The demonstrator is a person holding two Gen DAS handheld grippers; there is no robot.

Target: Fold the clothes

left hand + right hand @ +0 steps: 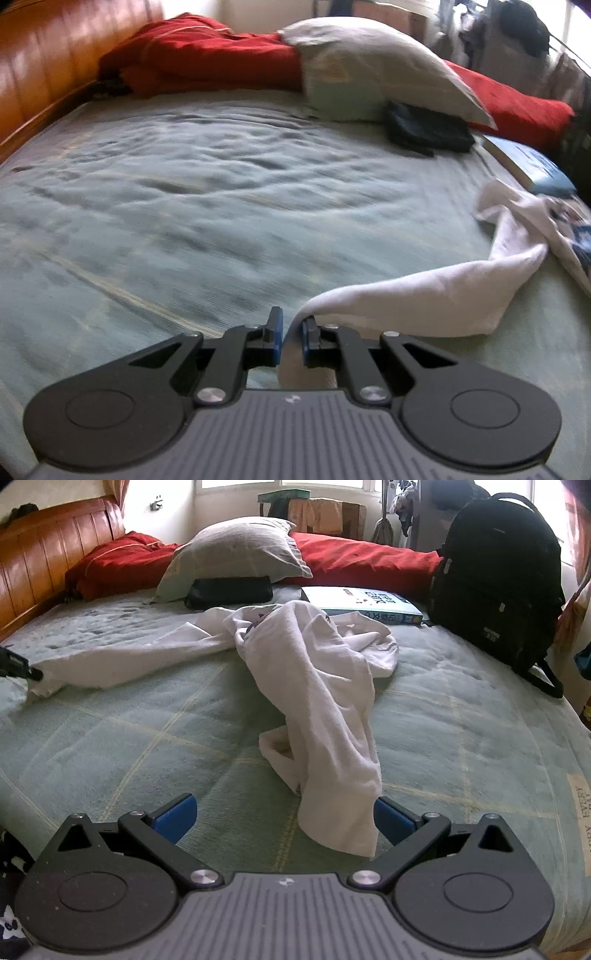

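Bedspread label reads "EASY"; left claw pinches white garment.

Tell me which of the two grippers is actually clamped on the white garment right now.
The left gripper: its blue pads are nearly shut, pinching an end of the white garment. The right gripper is wide open, with the cloth only lying between its fingers.

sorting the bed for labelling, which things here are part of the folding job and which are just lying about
Part of the job:
white garment
left gripper, shut on its end
right gripper, open

Lying about:
grey pillow
red blanket
black pouch
book
black backpack
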